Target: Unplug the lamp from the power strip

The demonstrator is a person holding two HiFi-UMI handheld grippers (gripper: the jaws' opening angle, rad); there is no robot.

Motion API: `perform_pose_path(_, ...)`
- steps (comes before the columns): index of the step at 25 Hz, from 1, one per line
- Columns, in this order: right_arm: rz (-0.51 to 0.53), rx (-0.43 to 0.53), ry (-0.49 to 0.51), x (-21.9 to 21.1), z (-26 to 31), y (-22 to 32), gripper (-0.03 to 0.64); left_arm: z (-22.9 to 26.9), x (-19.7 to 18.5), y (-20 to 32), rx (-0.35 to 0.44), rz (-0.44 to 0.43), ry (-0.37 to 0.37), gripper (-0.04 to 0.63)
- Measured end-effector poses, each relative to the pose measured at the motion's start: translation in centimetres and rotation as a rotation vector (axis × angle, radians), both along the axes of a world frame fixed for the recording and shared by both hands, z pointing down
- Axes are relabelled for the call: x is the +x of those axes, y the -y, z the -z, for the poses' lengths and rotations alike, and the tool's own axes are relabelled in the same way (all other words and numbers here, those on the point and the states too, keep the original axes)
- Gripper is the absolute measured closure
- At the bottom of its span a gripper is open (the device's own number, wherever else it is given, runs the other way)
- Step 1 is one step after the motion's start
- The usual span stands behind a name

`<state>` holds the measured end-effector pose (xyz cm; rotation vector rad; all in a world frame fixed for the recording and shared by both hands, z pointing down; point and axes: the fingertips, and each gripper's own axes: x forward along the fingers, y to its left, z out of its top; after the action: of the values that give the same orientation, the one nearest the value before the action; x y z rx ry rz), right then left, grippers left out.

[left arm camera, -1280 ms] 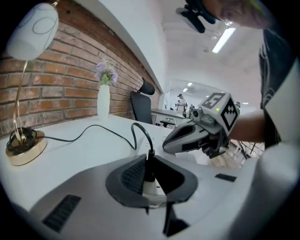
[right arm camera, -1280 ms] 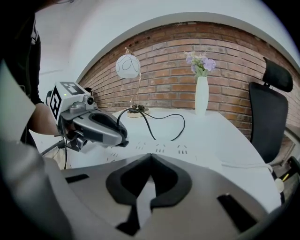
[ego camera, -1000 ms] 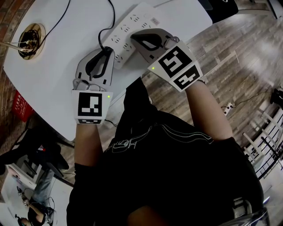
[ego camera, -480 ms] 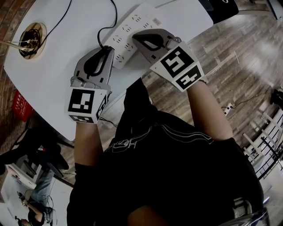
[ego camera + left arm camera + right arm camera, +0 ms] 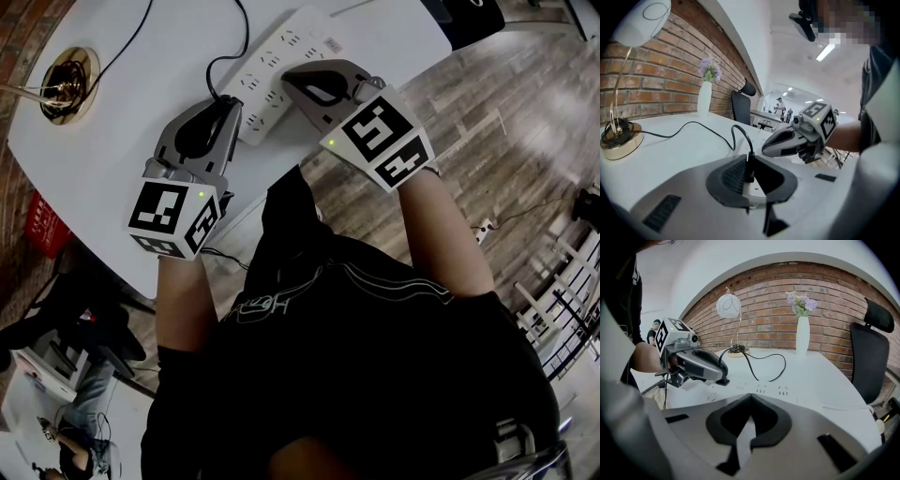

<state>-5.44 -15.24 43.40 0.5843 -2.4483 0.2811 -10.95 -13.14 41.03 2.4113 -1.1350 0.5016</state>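
My left gripper [image 5: 225, 116] clamps the stiff black plug [image 5: 749, 169] seated in the power strip [image 5: 281, 54] on the worktop [image 5: 131, 131]. I'd pull its body, not the limp cord [image 5: 693, 125]. My right gripper [image 5: 292, 81], closed, rests on the strip.

vase [image 5: 802, 338]: upright, purple flowers [image 5: 800, 302] (brick wall [image 5: 764, 305] behind) | office chair [image 5: 873, 357]: beside white table [image 5: 820, 376]

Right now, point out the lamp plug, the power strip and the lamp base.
lamp plug [image 5: 749, 168], left gripper view, its black body.
power strip [image 5: 286, 52], head view, its socket face.
lamp base [image 5: 64, 84], head view, brass disc's middle.
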Motion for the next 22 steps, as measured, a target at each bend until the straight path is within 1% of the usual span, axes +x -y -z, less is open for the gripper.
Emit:
perform_pose_path(1, 0.000, 0.000, -0.001, 0.0, 0.0, 0.0, 0.621, 0.0, 0.0, 0.0, 0.022, -0.010, 0.038, 0.552)
perform_pose_path(3, 0.000, 0.001, -0.004, -0.2, -0.1, 0.1, 0.621, 0.8, 0.5, -0.1, 0.115, -0.045, 0.132, 0.552)
perform_pose_path(4, 0.001, 0.000, -0.005, -0.2, -0.1, 0.0, 0.621, 2.0, 0.8, -0.1, 0.165, -0.053, 0.142, 0.554)
perform_pose_path(5, 0.002, 0.000, -0.005, -0.3, -0.1, 0.0, 0.621, 3.4, 0.9, 0.1, 0.201, -0.053, 0.134, 0.554)
perform_pose_path(7, 0.007, -0.001, -0.005, -0.2, -0.1, 0.1, 0.621, 5.6, 0.8, 0.9, 0.222, -0.057, 0.122, 0.554)
perform_pose_path(8, 0.008, -0.001, -0.007, -0.1, -0.1, 0.1, 0.621, 6.3, 0.6, 1.4, 0.218, -0.063, 0.099, 0.554)
perform_pose_path(11, 0.011, 0.001, -0.020, 0.0, -0.1, -0.1, 0.621, 8.4, -0.1, 2.1, 0.186, -0.050, -0.051, 0.552)
perform_pose_path(12, 0.012, 0.001, -0.024, 0.0, -0.1, 0.0, 0.621, 8.9, -0.3, 2.1, 0.172, -0.041, -0.090, 0.552)
perform_pose_path(15, 0.028, 0.012, -0.062, -0.1, -0.2, 0.0, 0.621, 9.9, -0.4, 2.0, 0.143, -0.020, -0.166, 0.552)
perform_pose_path(17, 0.040, 0.022, -0.084, -0.1, -0.1, -0.1, 0.620, 10.4, -0.4, 1.7, 0.127, -0.011, -0.199, 0.551)
perform_pose_path(19, 0.025, 0.023, -0.040, -0.1, 0.8, -0.3, 0.620, 11.1, -0.3, 1.2, 0.114, -0.003, -0.218, 0.551)
perform_pose_path(22, -0.027, 0.028, 0.107, 0.3, 4.1, -0.3, 0.620, 12.3, -0.3, 0.3, 0.090, 0.024, -0.253, 0.551)
